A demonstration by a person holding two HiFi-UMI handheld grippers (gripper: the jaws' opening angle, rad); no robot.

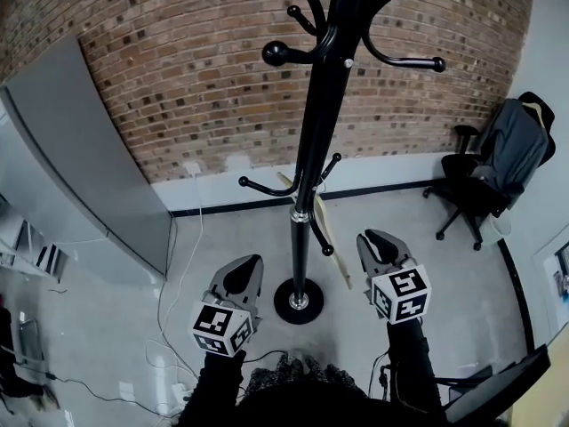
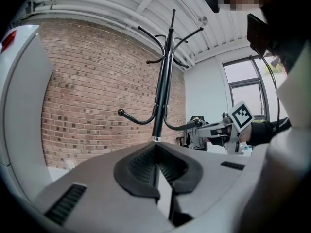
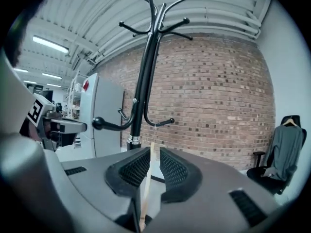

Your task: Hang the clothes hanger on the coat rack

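Hanger (image 1: 338,261), pale wood, is sitting tilted just beside the lower pole of the black coat rack (image 1: 313,149), right of it and above the round base, by the low hooks. Can't tell whether it's hooked on or only leaning. Neither gripper is touching it.

L gripper (image 1: 246,269) is hovering near-left of the rack base w/ fingers (image 2: 141,166) pressed together at the tips and nothing btwn them; the pole is lining up behind them in the left gripper view. R gripper (image 1: 378,243) is hovering near-right of the base, fingers (image 3: 175,171) standing a narrow gap apart and gripping nothing. Through that gap a strip of the hanger (image 3: 145,188) is showing, farther off by the pole (image 3: 143,81).

Brick wall (image 1: 196,78) is running along the far side. An office chair (image 1: 484,176) w/ a grey garment over it is standing far right, a grey cabinet (image 1: 98,149) at left, cables trailing over the floor (image 1: 231,238) near-left.
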